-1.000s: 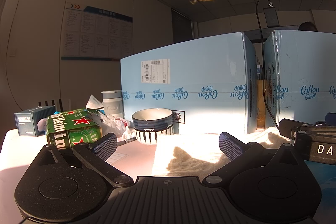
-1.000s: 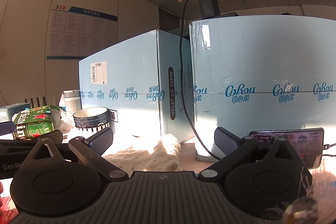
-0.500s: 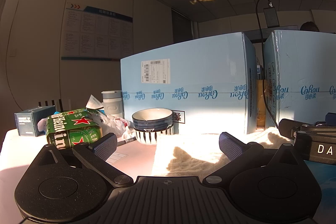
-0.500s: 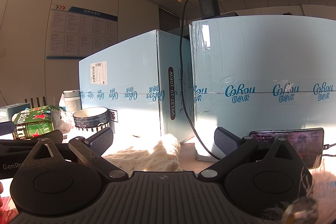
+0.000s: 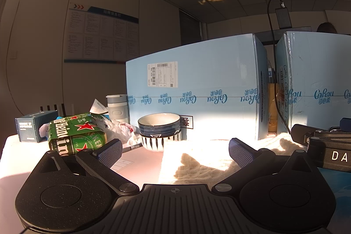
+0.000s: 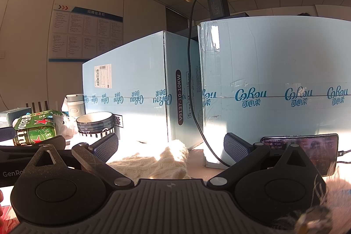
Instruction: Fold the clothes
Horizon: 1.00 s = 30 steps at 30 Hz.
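A cream knitted garment [image 5: 197, 159] lies on the table in bright sun, in front of two light blue cartons. In the right wrist view the same garment [image 6: 158, 159] is bunched in low folds between the fingers. My left gripper [image 5: 174, 151] is open, low over the garment's near edge, holding nothing. My right gripper [image 6: 171, 147] is open too, just above the cloth and gripping nothing. The right gripper's body [image 5: 324, 146] shows at the right edge of the left wrist view.
Two tall blue cartons [image 5: 197, 89] [image 6: 274, 84] wall off the back. Stacked bowls [image 5: 160, 131], a green beer pack [image 5: 76, 137], a tumbler [image 5: 117, 106] and a small grey box [image 5: 33, 126] crowd the left. A phone [image 6: 307, 146] with its cable leans at the right.
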Tool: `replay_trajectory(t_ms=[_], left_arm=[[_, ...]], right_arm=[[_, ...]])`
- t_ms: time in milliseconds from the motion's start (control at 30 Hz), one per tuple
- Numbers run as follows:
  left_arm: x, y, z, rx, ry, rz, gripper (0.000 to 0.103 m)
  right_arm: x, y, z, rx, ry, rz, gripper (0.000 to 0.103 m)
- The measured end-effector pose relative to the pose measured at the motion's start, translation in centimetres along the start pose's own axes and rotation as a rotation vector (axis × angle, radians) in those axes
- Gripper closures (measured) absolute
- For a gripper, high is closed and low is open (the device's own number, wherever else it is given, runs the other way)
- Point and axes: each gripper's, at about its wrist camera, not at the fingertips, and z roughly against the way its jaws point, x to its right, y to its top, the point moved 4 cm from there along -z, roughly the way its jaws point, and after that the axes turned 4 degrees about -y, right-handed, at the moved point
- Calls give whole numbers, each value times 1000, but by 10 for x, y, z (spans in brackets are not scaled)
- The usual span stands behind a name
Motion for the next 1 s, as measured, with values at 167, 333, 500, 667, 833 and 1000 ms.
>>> replay_trajectory(t_ms=[167, 333, 500, 667, 833, 1000], left_arm=[[0, 0, 0, 0, 0, 0, 0], [0, 0, 0, 0, 0, 0, 0], [0, 0, 0, -1, 0, 1, 0], [0, 0, 0, -1, 1, 1, 0], [0, 0, 0, -1, 1, 1, 0], [-1, 0, 0, -1, 0, 1, 0]], right_arm=[[0, 0, 0, 0, 0, 0, 0], [0, 0, 0, 0, 0, 0, 0], [0, 0, 0, 0, 0, 0, 0], [0, 0, 0, 0, -1, 0, 0], [0, 0, -1, -1, 0, 0, 0], [0, -1, -1, -1, 0, 0, 0]])
